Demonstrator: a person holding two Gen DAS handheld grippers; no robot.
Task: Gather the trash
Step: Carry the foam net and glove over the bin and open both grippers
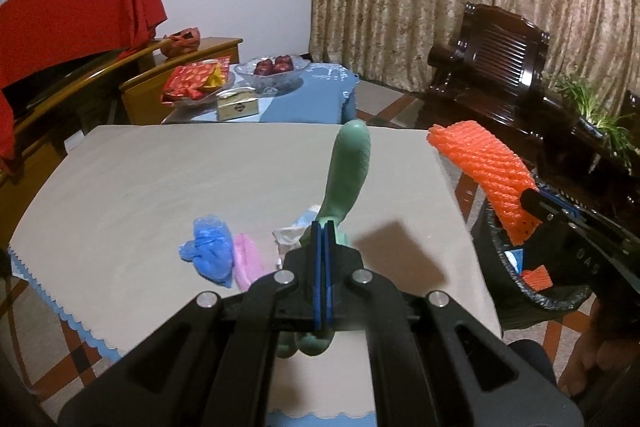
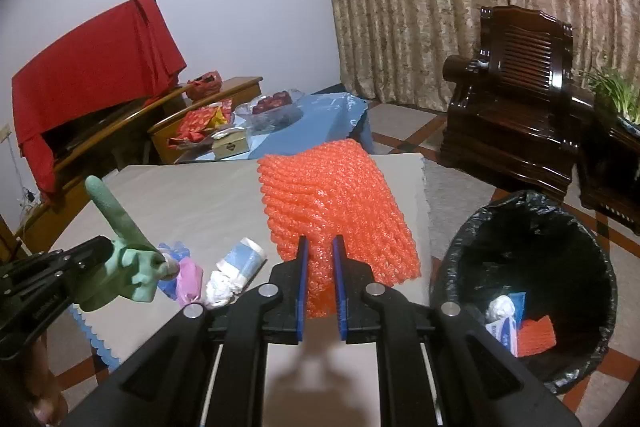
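1. Right tool is clamped on the lower end of an orange foam mesh fruit sleeve; the sleeve's long axis runs up and away from the fingers, over the bench's right edge.
2. Left tool is pinched tight on a pale green rubber glove; one finger of it sticks up and the rest hangs below the fingers, above the bench's near middle.
3. Round bin lined with a black plastic bag stands on the floor just off the bench's right edge, mouth up, with trash already inside.
4. Key relation: the bin lies to the right of both tools; the right tool is nearer and looks almost over the rim, so the sleeve likely drops first.
5. Still on the bench near the front edge: crumpled blue plastic wrapper, pink wrapper, white-and-blue tissue pack.
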